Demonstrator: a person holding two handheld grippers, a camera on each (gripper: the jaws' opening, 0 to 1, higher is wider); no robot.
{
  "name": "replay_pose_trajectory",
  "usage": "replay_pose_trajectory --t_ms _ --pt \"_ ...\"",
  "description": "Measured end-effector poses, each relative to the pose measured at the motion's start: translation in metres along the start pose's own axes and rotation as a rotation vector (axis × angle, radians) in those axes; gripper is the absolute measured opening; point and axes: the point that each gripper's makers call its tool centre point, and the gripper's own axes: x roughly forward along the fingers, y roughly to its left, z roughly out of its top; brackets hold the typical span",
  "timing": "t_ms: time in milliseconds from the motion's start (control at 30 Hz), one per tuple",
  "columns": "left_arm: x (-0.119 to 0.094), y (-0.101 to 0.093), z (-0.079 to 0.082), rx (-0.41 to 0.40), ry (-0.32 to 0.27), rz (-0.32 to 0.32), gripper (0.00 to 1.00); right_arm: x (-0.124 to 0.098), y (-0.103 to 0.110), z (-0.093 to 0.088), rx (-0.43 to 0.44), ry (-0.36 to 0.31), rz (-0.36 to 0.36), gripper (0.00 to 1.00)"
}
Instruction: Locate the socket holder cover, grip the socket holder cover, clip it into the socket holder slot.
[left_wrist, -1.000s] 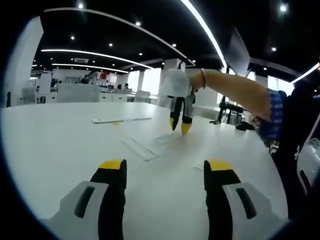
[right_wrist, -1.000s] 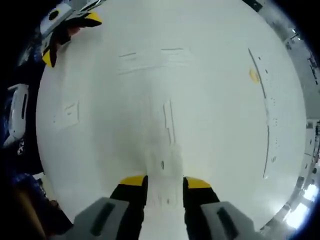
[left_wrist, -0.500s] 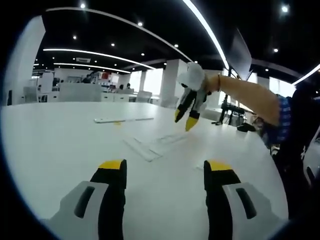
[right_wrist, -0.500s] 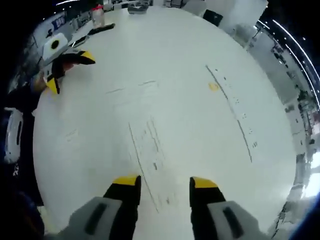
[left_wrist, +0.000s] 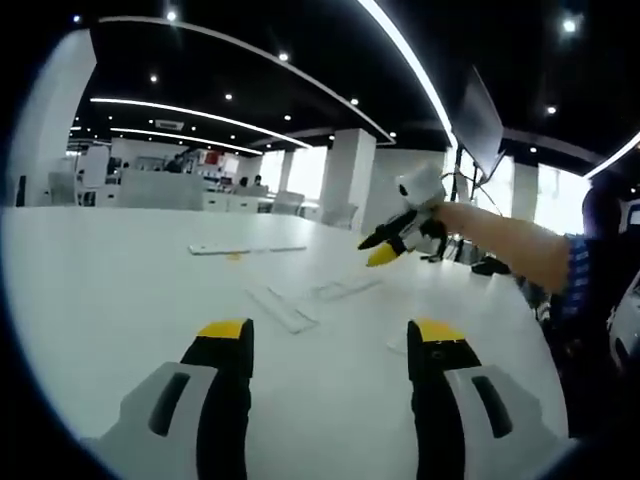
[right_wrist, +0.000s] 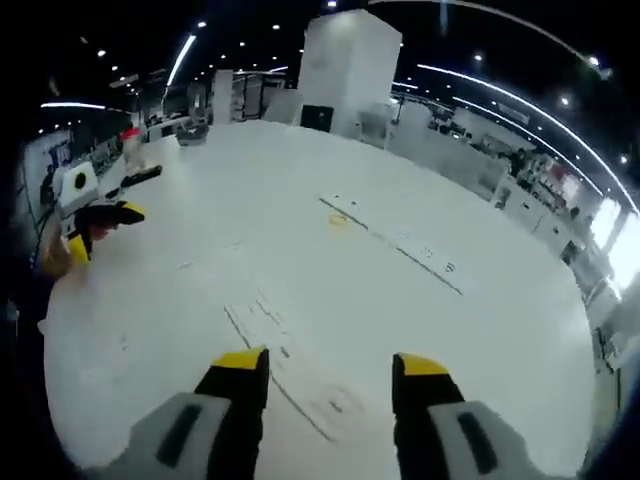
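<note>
- Lying flat on the white table (right_wrist: 480, 330), the clear cover (right_wrist: 262, 322) sits just ahead of the right gripper (right_wrist: 326, 365); the left gripper view shows a clear strip, likely the same cover (left_wrist: 283, 306), ahead of the left gripper (left_wrist: 328, 332)
- Both grippers have their jaws spread, holding nothing
- A long strip (right_wrist: 395, 245), perhaps the holder with its slot, lies farther off, well apart from the cover
- Risk: the cover is see-through and thin, so jaws may miss its edge or slide it across the table
- A small yellow mark (right_wrist: 338, 220) sits beside the long strip
- Nothing stands between the right gripper and the cover
</note>
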Motion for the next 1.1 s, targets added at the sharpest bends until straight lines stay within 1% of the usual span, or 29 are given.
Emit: replay_pose_trajectory --t_ms 33,100,133,167,267,333,367,400,433,533,600,700,833,1100 --pt "0.0 -0.001 0.001 -0.002 -0.005 -0.001 0.62 0.001 -0.004 -0.001 0.039 -0.03 -0.039 0.54" --pt "0.001 -0.001 0.002 -0.001 -0.01 -0.002 0.62 0.002 -0.008 -0.006 0.114 -0.046 -0.076 0.54" --pt "0.0 0.0 0.004 0.002 -0.016 -0.001 0.62 0.005 -0.009 -0.008 0.158 -0.085 -0.092 0.54" --pt "0.0 0.0 0.004 0.002 -0.019 -0.001 0.62 0.005 -0.009 -0.009 0.166 -0.109 -0.1 0.54" --pt "0.0 0.002 0.007 0.001 -0.034 0.007 0.62 0.005 -0.018 -0.017 0.279 -0.196 -0.199 0.54" --pt "0.001 0.003 0.008 0.001 -0.038 0.01 0.62 0.002 -0.023 -0.015 0.301 -0.254 -0.255 0.53" --pt "0.001 0.003 0.007 -0.001 -0.039 0.011 0.62 0.001 -0.022 -0.014 0.319 -0.283 -0.27 0.52" --pt "0.001 0.004 0.007 -0.002 -0.039 0.012 0.62 0.0 -0.022 -0.014 0.325 -0.293 -0.275 0.52" --pt "0.002 0.004 0.006 -0.002 -0.038 0.014 0.62 0.002 -0.019 -0.017 0.351 -0.32 -0.276 0.52" --pt "0.003 0.005 0.004 -0.009 -0.034 0.017 0.62 0.006 -0.013 -0.028 0.366 -0.284 -0.264 0.54" --pt "0.004 0.003 0.005 -0.01 -0.036 0.014 0.62 0.006 -0.012 -0.032 0.376 -0.286 -0.268 0.55" --pt "0.003 -0.001 0.007 -0.004 -0.046 0.01 0.62 0.008 -0.011 -0.036 0.372 -0.27 -0.271 0.55" --pt "0.0 -0.001 0.008 0.002 -0.053 0.016 0.61 0.008 -0.009 -0.037 0.371 -0.269 -0.269 0.55" --pt "-0.001 -0.002 0.006 -0.018 -0.052 0.014 0.61 0.009 -0.008 -0.038 0.363 -0.259 -0.272 0.54"
